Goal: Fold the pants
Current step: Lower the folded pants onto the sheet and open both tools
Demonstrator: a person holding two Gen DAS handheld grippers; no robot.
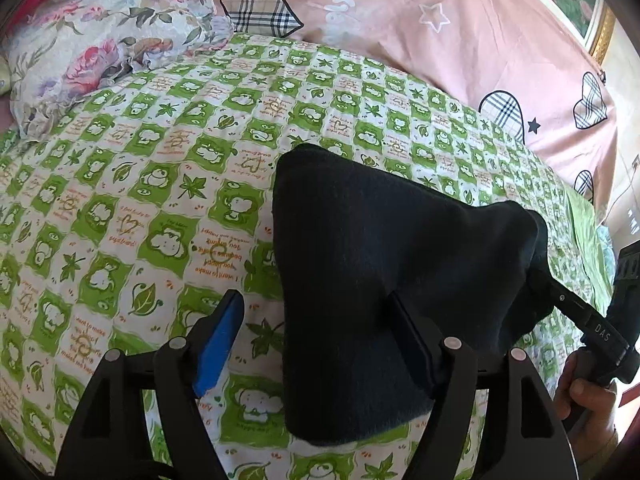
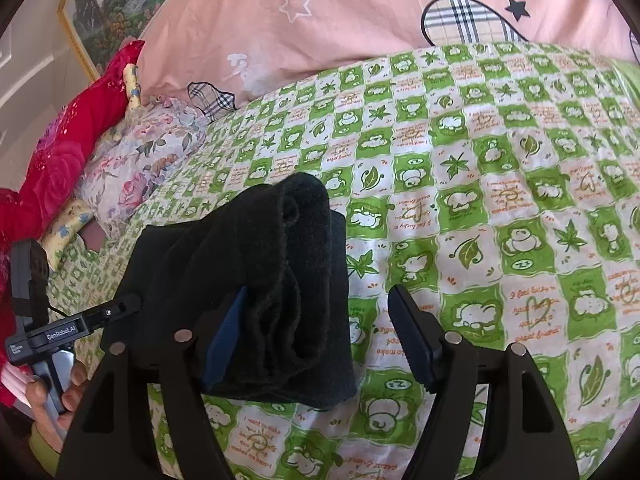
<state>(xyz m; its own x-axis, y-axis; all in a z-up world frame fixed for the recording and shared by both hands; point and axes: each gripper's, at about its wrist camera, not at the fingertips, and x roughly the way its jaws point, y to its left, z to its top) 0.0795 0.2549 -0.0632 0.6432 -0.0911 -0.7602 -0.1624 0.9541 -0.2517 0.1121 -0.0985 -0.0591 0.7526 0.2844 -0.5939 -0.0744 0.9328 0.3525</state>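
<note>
Black folded pants (image 1: 360, 264) lie on the checked bedsheet (image 1: 140, 184), both grippers' jaws spread wide.

Bright, even daylight, soft shadows; strong fisheye warp w/ dark corners; both views fairly sharp.

"GenRobot.AI" on left gripper (image 2: 120, 308); "DAS" on right gripper (image 1: 560, 300)
</note>
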